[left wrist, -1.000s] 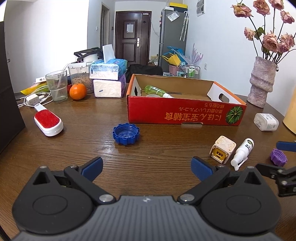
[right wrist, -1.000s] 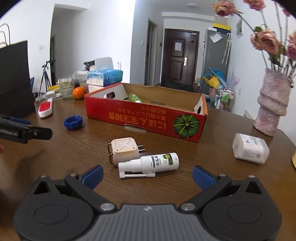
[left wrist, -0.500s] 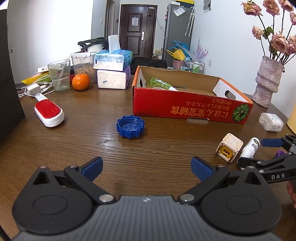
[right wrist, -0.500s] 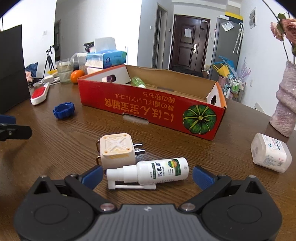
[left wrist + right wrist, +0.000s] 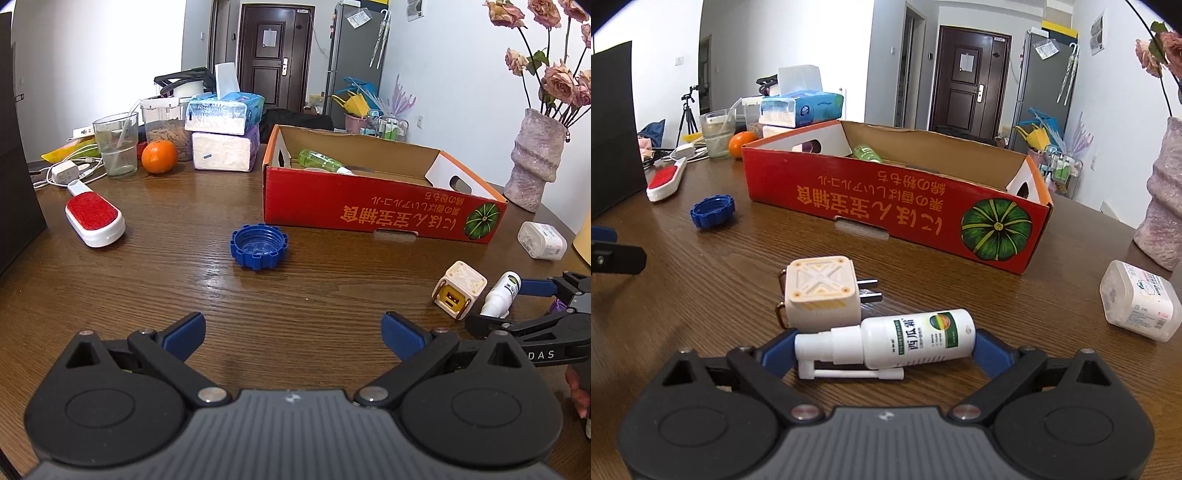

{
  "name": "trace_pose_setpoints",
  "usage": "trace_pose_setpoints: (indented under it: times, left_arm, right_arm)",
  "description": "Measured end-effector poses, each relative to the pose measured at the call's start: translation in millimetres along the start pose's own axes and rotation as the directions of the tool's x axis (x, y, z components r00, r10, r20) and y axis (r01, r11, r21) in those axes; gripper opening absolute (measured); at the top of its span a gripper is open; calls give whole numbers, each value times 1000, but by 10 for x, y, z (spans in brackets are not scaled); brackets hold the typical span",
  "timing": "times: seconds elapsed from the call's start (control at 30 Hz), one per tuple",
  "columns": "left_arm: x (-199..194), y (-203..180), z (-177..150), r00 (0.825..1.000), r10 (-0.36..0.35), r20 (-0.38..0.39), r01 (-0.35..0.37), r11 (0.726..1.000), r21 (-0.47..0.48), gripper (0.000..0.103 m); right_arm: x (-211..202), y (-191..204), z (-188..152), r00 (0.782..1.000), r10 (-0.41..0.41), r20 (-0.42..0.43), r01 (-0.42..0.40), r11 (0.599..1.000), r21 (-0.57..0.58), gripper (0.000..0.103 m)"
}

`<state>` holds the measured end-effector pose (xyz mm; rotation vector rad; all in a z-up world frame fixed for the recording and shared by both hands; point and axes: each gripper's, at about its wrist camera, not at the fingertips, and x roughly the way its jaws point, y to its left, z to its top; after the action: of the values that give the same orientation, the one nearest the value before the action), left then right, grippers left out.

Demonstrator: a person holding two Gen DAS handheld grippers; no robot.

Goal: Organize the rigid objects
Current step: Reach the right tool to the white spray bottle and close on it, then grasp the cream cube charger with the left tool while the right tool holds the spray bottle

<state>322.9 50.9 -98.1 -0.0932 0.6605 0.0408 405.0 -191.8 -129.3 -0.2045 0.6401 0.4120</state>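
Right tool [image 5: 884, 347] moved in on the white plastic spray bottle [image 5: 905, 341] w/ green label – lying sideways just before the red cardboard box [image 5: 886, 206], between closing jaws for an end-to-end pinch. Left tool [image 5: 291, 330] spread, empty.

We look low across the surface [image 5: 295, 295] from both wrists, angled downward. The right view sits nearer the spray bottle [image 5: 908, 339]; both share the red box [image 5: 369, 206].
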Motion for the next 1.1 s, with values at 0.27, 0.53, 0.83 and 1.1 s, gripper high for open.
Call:
trace_pose_setpoints:
  times: [0.27, 0.53, 0.83, 1.1]
  left_arm:
    - [-7, -75, 8, 1000, 1, 5, -1, 1000, 19, 103]
    - [27, -301, 35, 999, -29, -19, 30, 998, 54, 103]
    - [83, -583, 116, 997, -67, -36, 69, 996, 65, 103]
    - [192, -816, 182, 994, -96, -53, 101, 989, 109, 103]
  right_arm:
    - [-125, -49, -31, 998, -8, 55, 6, 999, 40, 98]
    - [-276, -165, -31, 994, -29, 104, 20, 996, 88, 98]
    - [-400, -230, -38, 989, -62, 137, 48, 994, 99, 98]
    - [-487, -322, -43, 984, -87, 154, 68, 989, 128, 98]
